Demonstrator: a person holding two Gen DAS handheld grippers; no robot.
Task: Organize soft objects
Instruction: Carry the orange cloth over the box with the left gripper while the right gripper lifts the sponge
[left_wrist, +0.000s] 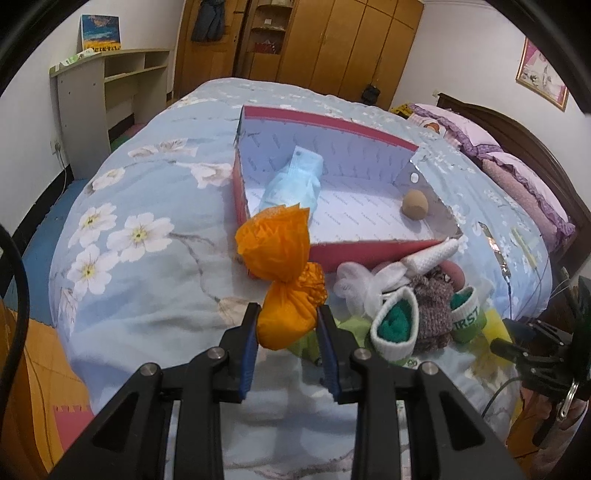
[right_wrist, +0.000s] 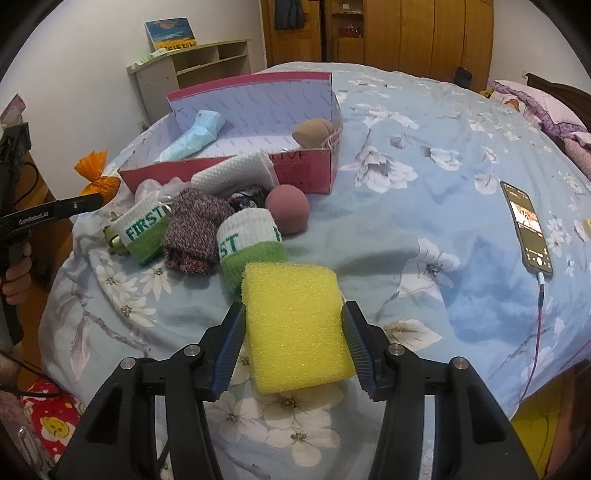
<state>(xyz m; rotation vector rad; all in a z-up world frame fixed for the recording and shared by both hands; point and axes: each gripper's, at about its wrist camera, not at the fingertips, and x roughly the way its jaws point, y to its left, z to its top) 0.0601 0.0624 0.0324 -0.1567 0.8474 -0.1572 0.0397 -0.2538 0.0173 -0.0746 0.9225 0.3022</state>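
My left gripper (left_wrist: 287, 325) is shut on an orange cloth bundle (left_wrist: 284, 273), held above the bed in front of the red cardboard box (left_wrist: 369, 249). The box holds a light blue sock (left_wrist: 295, 184) and a tan ball (left_wrist: 414, 205). My right gripper (right_wrist: 293, 325) is shut on a yellow sponge (right_wrist: 295, 325). Ahead of it lies a pile: two green-and-white wristbands (right_wrist: 251, 243), a speckled knit sock (right_wrist: 195, 229), a white cloth roll (right_wrist: 232, 171) and a pink ball (right_wrist: 287, 210). The orange bundle (right_wrist: 98, 177) and the left gripper's finger show at the left of the right wrist view.
A phone (right_wrist: 528, 229) with a cable lies on the floral quilt (right_wrist: 424, 155) at the right. Purple pillows (left_wrist: 517, 170) sit by the headboard. A shelf (left_wrist: 110, 92) and wardrobe (left_wrist: 332, 44) stand beyond the bed.
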